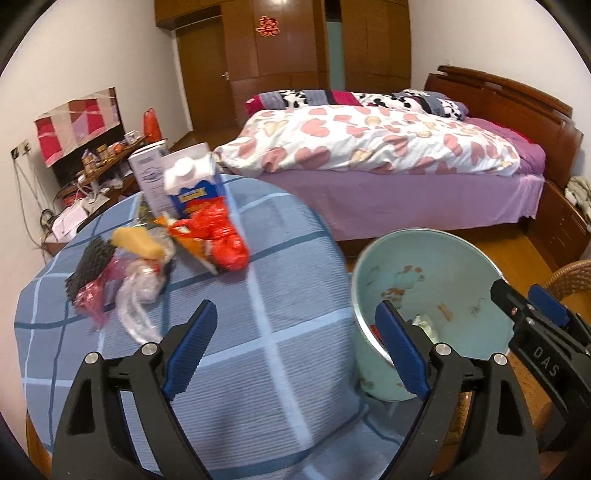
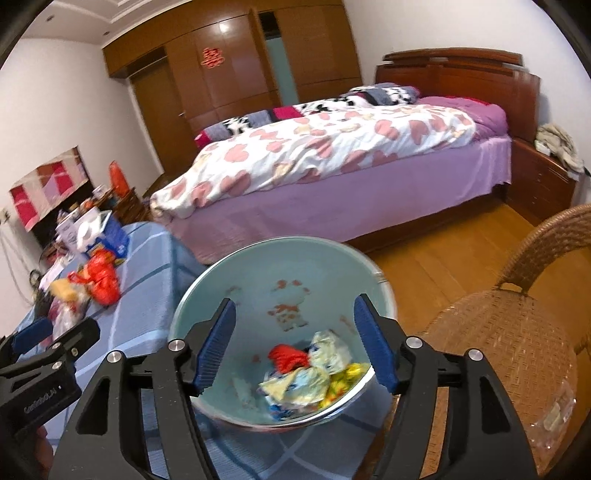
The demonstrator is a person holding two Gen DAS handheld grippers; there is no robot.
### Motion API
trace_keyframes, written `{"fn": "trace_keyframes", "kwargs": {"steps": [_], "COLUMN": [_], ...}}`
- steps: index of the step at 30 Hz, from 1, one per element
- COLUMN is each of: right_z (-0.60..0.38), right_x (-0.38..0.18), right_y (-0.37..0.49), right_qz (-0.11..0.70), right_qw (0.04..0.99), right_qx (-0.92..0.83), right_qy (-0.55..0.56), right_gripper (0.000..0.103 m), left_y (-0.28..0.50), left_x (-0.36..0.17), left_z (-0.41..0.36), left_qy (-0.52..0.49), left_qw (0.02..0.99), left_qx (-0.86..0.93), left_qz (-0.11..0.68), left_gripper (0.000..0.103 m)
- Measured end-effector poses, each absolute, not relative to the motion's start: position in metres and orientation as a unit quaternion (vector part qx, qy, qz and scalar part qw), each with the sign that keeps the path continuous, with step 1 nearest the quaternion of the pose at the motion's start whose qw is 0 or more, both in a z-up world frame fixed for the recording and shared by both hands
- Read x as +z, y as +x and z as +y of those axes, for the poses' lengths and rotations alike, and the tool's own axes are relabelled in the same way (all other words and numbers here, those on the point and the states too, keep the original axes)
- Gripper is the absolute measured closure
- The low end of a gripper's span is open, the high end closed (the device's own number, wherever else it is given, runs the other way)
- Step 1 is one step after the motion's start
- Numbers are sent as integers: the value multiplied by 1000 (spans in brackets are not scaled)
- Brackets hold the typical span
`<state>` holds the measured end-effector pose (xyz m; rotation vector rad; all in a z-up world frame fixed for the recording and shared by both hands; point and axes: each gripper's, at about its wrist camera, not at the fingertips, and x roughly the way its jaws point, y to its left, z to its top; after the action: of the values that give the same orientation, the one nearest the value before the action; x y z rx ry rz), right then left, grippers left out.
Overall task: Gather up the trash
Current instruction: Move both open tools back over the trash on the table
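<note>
My right claw (image 2: 293, 350) gapes empty over the bin (image 2: 207, 295); left claw (image 1: 295, 350), wide and empty, hangs above the desk (image 1: 258, 369). Trash (image 1: 155, 258) lies ahead-left; I'd approach low, pinching one piece.

"DAS" on right tool (image 1: 517, 306); 囍 on wardrobe (image 1: 268, 26)

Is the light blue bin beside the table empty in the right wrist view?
No: crumpled wrappers, including a red one, lie in the bottom of the light blue bin.
</note>
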<state>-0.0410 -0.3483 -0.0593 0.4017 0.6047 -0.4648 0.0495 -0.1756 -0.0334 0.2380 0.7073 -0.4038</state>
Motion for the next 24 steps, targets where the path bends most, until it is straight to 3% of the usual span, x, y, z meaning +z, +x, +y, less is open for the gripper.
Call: {"fn": "trace_keyframes", "kwargs": {"steps": [24], "right_z": [-228], "right_x": [-55], "right_y": [51], "right_qz": [332], "right_qw": [933], "right_qx": [-79], "right_qy": [116], "right_gripper": [40], "left_y": [110], "left_x": [-61], "left_z": [10], "left_qy": [46], "left_qw": [923], "left_qx": [-47], "left_qz": [380], "left_gripper": [16]}}
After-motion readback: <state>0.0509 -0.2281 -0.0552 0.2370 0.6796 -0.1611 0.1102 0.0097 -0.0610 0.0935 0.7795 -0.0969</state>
